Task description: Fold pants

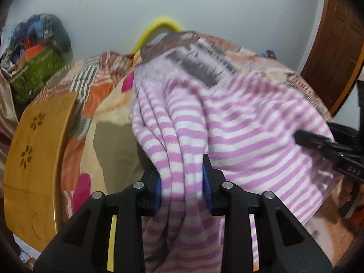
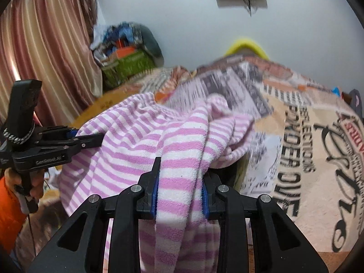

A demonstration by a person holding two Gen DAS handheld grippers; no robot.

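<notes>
The pants [image 1: 238, 122] are pink-and-white striped fleece, lifted over a bed with a patterned cover [image 1: 100, 104]. My left gripper [image 1: 183, 182] is shut on a bunched fold of the pants, which hangs down between its blue pads. My right gripper [image 2: 179, 182] is shut on another bunched part of the pants [image 2: 141, 136]. The cloth spans between the two grippers. The right gripper shows at the right edge of the left wrist view [image 1: 302, 137], and the left gripper at the left of the right wrist view [image 2: 100, 140]. The pants' far end is blurred.
The bed cover [image 2: 307, 159] carries large printed lettering. A yellow wooden board [image 1: 34, 159] stands at the bed's left. A pile of boxes and bags [image 1: 36, 54] sits in the far corner by a curtain [image 2: 45, 56]. A brown door [image 1: 336, 52] is at right.
</notes>
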